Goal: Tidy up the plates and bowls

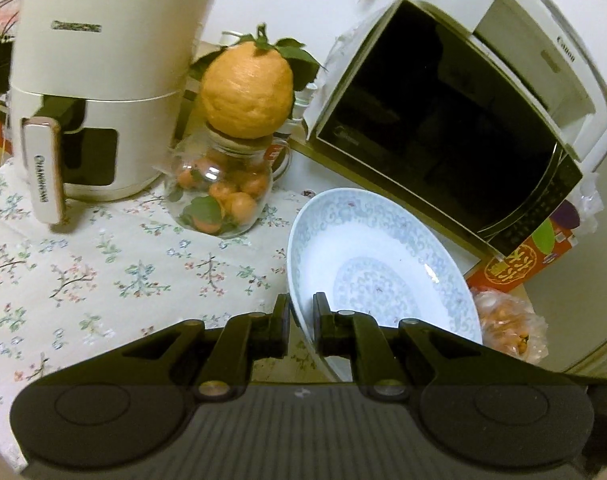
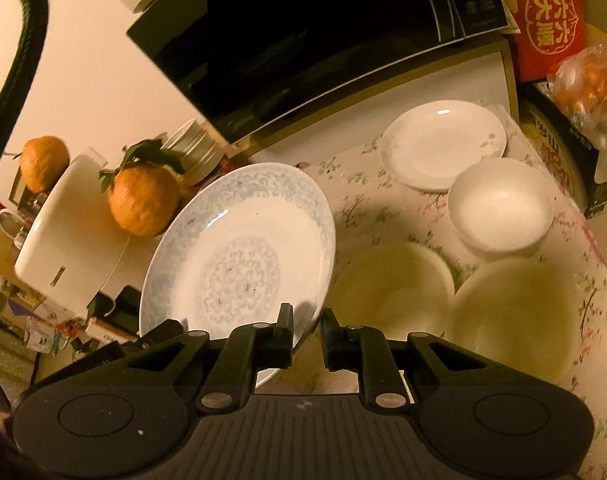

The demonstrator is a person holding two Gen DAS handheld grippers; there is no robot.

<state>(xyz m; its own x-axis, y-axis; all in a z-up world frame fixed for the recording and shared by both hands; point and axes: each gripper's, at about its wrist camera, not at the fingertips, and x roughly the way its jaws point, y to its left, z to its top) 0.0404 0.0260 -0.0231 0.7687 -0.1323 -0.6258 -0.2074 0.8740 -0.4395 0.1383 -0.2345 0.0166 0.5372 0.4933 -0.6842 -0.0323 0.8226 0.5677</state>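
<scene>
Above floral tablecloth (image 1: 83, 264): patterned plate (image 1: 383, 264) tilted, hollow facing microwave (image 1: 443, 128) (round, no long axis); both hand-held grippers (image 1: 301, 316) (image 2: 307, 328) clamp rim.

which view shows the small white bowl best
The right wrist view: the small white bowl sits fully visible on the floral cloth, in front of the plain white plate. The left wrist view doesn't show it at all.

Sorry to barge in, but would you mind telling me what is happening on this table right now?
A person is sorting dishes with two hand-held grippers. The left gripper and the right gripper are each shut on the rim of a blue-patterned plate, held tilted above the floral tablecloth. A small white plate and three bowls, including a white bowl, wait beside the microwave.
</scene>
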